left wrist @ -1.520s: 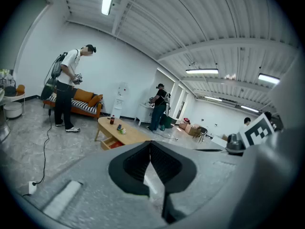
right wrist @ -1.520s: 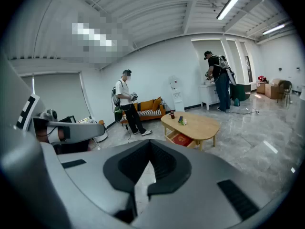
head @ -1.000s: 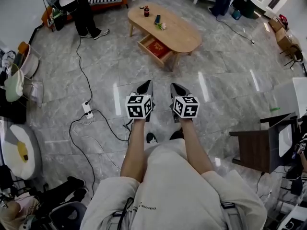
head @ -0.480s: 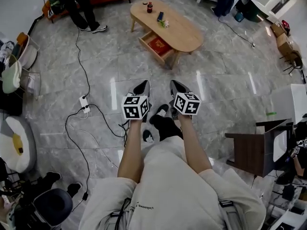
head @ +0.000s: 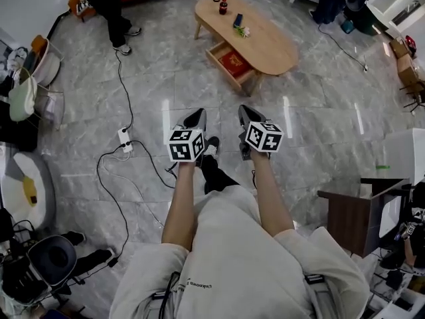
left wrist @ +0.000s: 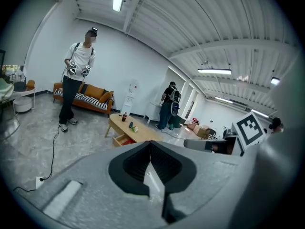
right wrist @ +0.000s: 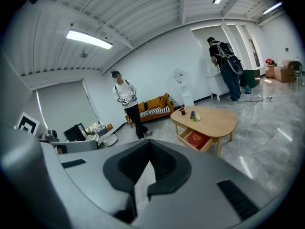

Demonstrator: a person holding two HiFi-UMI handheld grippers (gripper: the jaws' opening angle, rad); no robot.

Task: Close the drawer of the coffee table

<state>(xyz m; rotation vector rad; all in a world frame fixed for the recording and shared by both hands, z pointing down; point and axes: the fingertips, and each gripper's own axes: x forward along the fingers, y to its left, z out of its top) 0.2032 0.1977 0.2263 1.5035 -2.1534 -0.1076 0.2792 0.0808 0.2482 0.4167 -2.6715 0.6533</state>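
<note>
Head view: drawer point(head: 222, 69) pulled out from near edge of oval wooden surface point(head: 275, 48), red item point(head: 234, 61) inside, far ahead. Bare floor point(head: 219, 98) between it and both claws. Left claw point(head: 198, 117) and right claw point(head: 246, 111) side by side, well short of it, tips pressed together, empty. Power strip point(head: 124, 140) lies off left of that open stretch.

Beige T-shirt point(head: 246, 258) (small print point(head: 199, 286)), black trousers point(head: 216, 175)
</note>
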